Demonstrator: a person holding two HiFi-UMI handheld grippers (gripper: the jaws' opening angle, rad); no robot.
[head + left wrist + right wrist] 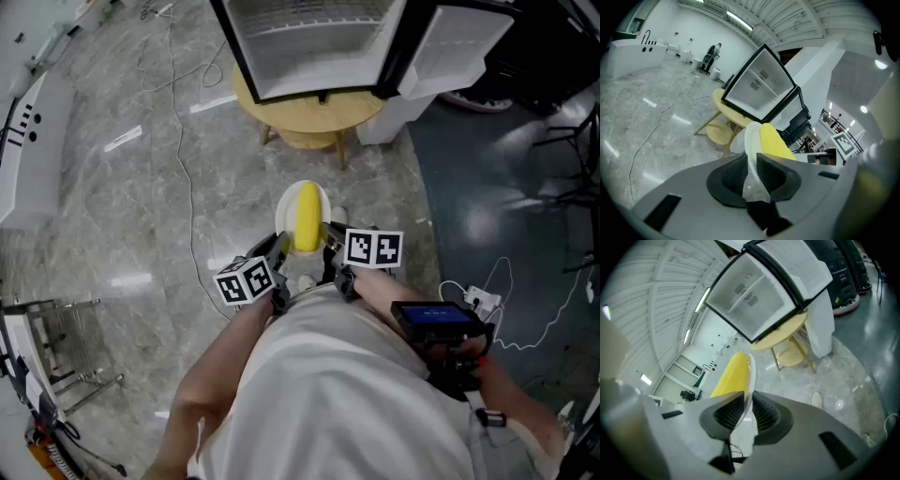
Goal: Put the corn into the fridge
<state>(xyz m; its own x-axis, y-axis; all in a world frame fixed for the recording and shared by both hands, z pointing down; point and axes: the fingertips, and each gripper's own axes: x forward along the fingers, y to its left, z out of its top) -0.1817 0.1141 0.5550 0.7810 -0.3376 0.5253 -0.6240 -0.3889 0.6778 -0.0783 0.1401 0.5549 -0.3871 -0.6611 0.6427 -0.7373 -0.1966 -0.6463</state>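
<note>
Plate, white, carried at waist height just ahead of the person, pinched on its rim from both sides: left gripper has its ribbed jaws narrowed onto the rim's near left edge, right gripper is clamped the same way on the right edge. Corn, one yellow cob, lies loose along the middle of the plate, long axis pointing toward the fridge, touched by neither tool. Likely risk: each grip is thin, on the rim only, so if one tool lifts or twists against the other the plate could tilt and the round cob roll off, or the rim could slip out of the pads. Floor between here and the goal is grey marble with a thin cable trailing across it to the left; a trip hazard, in my judgement, if the path drifts that way. Farther on, a round wooden table carries the fridge, door swung open to the right, white shelves showing and apparently bare. Nothing blocks the opening; the open door narrows the approach from the right.
</note>
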